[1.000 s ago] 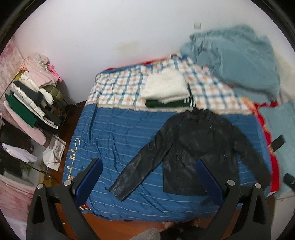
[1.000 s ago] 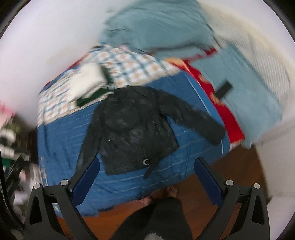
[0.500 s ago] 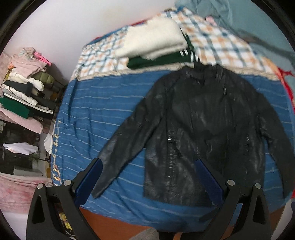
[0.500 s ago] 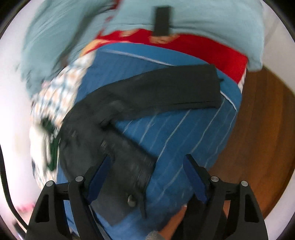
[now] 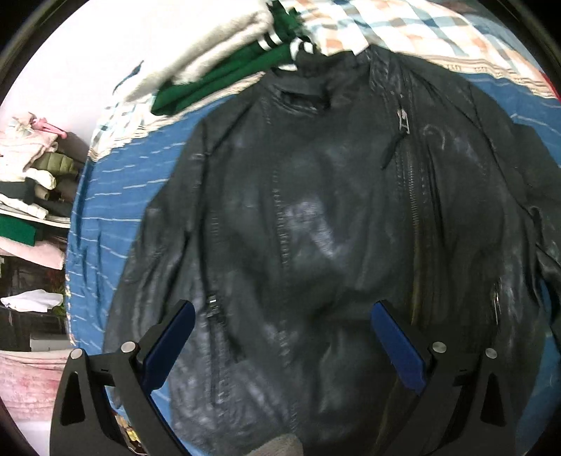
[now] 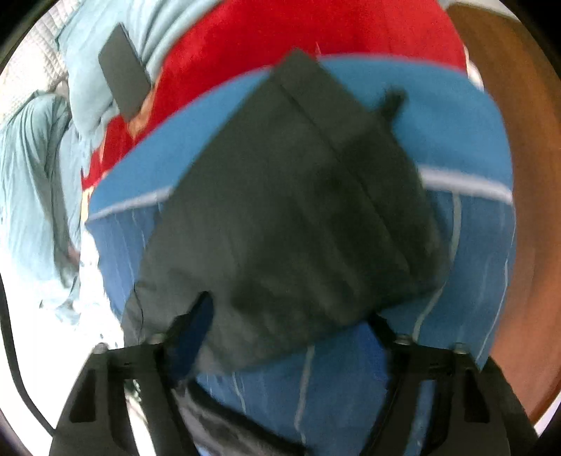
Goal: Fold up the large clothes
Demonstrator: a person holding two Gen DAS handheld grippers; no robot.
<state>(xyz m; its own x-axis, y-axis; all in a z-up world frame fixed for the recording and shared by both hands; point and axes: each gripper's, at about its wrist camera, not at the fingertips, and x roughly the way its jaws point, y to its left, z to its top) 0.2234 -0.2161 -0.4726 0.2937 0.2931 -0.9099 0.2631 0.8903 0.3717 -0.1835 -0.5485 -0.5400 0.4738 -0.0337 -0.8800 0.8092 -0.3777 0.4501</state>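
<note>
A black leather jacket (image 5: 315, 217) lies flat and face up on a blue striped bedspread (image 5: 119, 196), collar toward the far side. My left gripper (image 5: 284, 336) is open and empty, close above the jacket's lower front. In the right wrist view the jacket's sleeve end (image 6: 298, 196) lies on the bedspread (image 6: 466, 147) near the bed's edge. My right gripper (image 6: 284, 333) is open, low over the sleeve, with the sleeve between its fingers. This view is blurred.
Folded white and green clothes (image 5: 231, 52) lie beyond the collar on a plaid cover (image 5: 403, 24). A shelf of folded clothes (image 5: 28, 182) stands left of the bed. A red blanket (image 6: 280, 38), a pale blue quilt (image 6: 38, 165) with a black remote (image 6: 122, 84), and wooden floor (image 6: 519, 140) surround the sleeve.
Both grippers have dropped toward the bed. The left now hovers close over the jacket's body. The right has swung to the sleeve end and come down around it.
</note>
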